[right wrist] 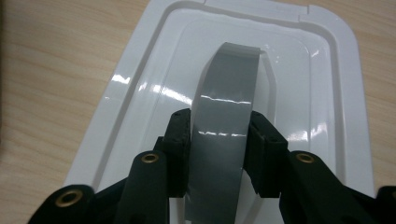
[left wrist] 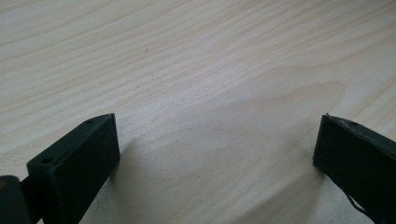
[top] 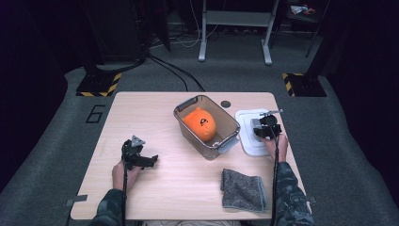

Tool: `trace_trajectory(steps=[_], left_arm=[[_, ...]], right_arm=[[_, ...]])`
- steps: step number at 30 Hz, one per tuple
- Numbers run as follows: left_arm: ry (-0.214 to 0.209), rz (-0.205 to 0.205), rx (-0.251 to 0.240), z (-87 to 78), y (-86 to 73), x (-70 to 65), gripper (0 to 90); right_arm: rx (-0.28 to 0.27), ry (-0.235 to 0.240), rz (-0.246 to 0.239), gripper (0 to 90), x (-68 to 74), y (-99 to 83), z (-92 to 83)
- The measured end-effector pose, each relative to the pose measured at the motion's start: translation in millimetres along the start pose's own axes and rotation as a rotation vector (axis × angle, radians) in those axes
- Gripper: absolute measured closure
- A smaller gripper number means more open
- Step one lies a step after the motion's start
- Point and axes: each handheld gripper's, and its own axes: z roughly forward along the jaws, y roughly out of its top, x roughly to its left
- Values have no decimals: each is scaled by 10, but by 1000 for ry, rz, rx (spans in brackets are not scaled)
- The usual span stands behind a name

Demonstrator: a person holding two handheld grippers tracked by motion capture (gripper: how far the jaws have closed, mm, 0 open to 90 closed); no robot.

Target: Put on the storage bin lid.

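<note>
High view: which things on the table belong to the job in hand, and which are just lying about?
In the job:
- white lid, gripped by its grey handle
- right gripper, shut on that handle
- clear bin
- orange toy in the bin

Lying about:
- grey cloth
- left gripper, open over bare table

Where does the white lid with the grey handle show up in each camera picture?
High view: white lid lies at the table's right edge, beside the clear bin, under the right gripper.
Left gripper view: not in it.
Right gripper view: centre, with the jaws pressed on its grey handle.
Shared landmark: the light wood table.
</note>
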Motion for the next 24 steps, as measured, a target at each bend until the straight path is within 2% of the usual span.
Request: trace_trajectory(steps=[8,15,16,24], left_arm=[[0,-1,0,0,0,0,0],[0,1,1,-1,0,1,0],[0,-1,0,0,0,0,0],[0,0,0,0,0,0,0]], right_arm=[[-14,-3,9,669,-19,-3,-16],[-18,17,4,671,-28,6,-65],[-13,22,16,671,-19,5,-78],[-51,33,8,672,-30,27,-206]])
